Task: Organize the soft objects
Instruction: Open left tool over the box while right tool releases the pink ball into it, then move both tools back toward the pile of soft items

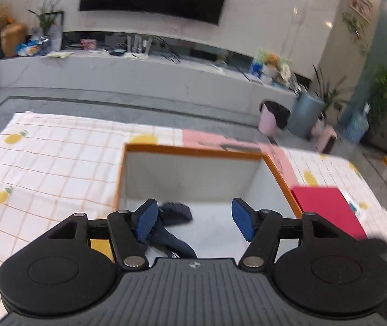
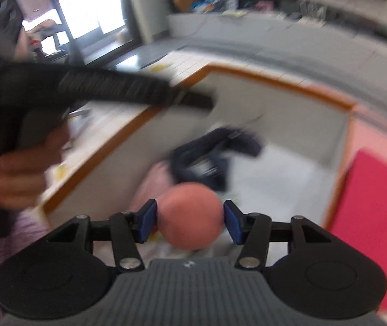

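- The left gripper (image 1: 194,218) hangs over the near side of the orange-rimmed box (image 1: 193,150), its jaws released and spread wide with nothing between them
- A dark navy garment (image 1: 175,213) lies crumpled on the box's white floor near its left wall, below the left blue pad
- The right gripper (image 2: 190,221) has its jaws clenched on a pink ball (image 2: 190,214), held above the box's near edge
- A red pad (image 1: 326,209) rests just beside the box's right wall on the checked lemon-print cloth (image 1: 44,163) covering the worktop
- A hand (image 2: 22,174) grips the left gripper's handle in the right wrist view
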Action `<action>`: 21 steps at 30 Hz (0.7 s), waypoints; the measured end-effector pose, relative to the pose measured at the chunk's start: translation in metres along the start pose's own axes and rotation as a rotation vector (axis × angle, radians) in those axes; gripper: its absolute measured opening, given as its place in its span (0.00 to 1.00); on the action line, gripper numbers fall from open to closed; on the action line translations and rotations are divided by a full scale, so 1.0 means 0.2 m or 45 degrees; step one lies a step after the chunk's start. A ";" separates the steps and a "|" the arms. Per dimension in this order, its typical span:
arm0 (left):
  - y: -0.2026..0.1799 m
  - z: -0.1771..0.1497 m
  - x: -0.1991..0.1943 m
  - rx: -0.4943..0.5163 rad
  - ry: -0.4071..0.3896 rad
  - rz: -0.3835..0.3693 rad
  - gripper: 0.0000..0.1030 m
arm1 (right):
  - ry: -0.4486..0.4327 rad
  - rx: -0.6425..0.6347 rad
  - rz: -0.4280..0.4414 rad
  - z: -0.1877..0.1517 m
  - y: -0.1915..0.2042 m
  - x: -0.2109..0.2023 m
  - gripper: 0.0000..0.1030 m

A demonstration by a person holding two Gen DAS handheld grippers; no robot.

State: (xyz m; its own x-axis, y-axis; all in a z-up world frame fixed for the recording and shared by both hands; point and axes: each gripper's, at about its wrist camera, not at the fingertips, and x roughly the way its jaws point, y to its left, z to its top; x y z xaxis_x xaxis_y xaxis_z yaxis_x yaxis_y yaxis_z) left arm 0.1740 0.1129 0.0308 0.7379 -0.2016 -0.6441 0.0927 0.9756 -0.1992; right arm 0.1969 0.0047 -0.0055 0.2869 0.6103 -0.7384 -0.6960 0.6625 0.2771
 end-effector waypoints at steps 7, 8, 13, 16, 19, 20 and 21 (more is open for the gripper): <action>0.10 0.04 0.06 -0.134 -0.001 0.015 0.72 | 0.107 0.105 0.080 -0.05 -0.01 0.05 0.42; 0.12 0.04 0.07 -0.151 0.012 0.012 0.72 | 0.102 0.123 0.102 -0.04 -0.03 0.05 0.42; 0.15 0.04 0.09 -0.182 0.016 -0.007 0.72 | 0.097 0.102 0.087 -0.04 -0.02 0.05 0.43; 0.14 0.02 0.07 -0.163 0.022 -0.013 0.72 | 0.097 0.087 0.085 -0.04 0.00 0.05 0.51; 0.13 0.01 0.08 -0.135 0.041 -0.013 0.72 | 0.096 0.063 0.083 -0.03 0.03 0.05 0.52; 0.12 0.01 0.08 -0.131 0.039 -0.008 0.72 | 0.092 0.060 0.091 -0.03 0.03 0.04 0.54; 0.12 0.01 0.08 -0.127 0.038 -0.005 0.72 | 0.087 0.051 0.096 -0.03 0.04 0.04 0.60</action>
State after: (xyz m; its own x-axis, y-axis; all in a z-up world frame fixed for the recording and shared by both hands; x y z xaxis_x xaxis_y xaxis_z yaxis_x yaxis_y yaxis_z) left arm 0.1888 0.1336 0.0163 0.7172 -0.2095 -0.6647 0.0274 0.9615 -0.2734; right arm 0.1892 0.0131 -0.0124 0.1884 0.6288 -0.7544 -0.6865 0.6337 0.3567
